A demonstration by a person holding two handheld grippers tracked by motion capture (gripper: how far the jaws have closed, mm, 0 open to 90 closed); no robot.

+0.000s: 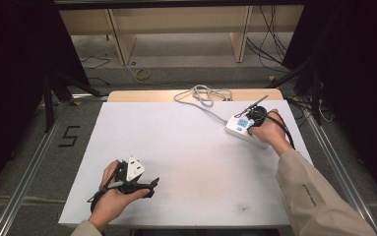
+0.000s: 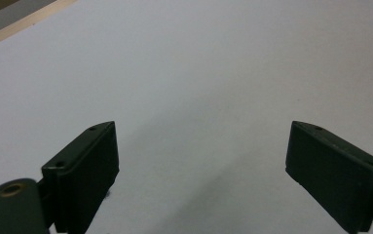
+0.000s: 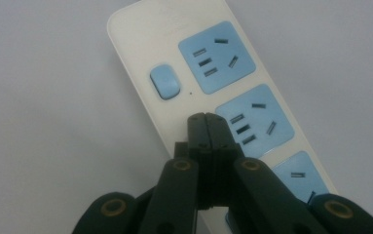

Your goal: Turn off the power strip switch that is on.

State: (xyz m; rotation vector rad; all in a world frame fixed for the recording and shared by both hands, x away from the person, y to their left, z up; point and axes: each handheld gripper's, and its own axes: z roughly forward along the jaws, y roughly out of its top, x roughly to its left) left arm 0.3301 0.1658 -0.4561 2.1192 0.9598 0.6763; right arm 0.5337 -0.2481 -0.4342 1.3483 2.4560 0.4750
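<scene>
Power strip [image 3: 208,92] lies just under clenched, empty right gripper [image 3: 206,117], blue switch [image 3: 165,82] just ahead. Risk judged: tips skid, strip shoved. Left gripper [image 2: 201,161] spread wide, empty.

Left gripper [image 2: 201,161] fingers spread; right gripper [image 3: 207,119] fingers together.

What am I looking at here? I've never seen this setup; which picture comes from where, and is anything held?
A person at a table holds a hand-operated claw in each hand. The high view looks down from above; the other two pictures come from cameras riding on each claw. The left claw rests near the front edge, jaws wide open over bare surface. The right claw is shut, holding nothing, its tips over a white power strip with blue sockets, just below the blue switch. The strip's grey cord coils at the far edge.
</scene>
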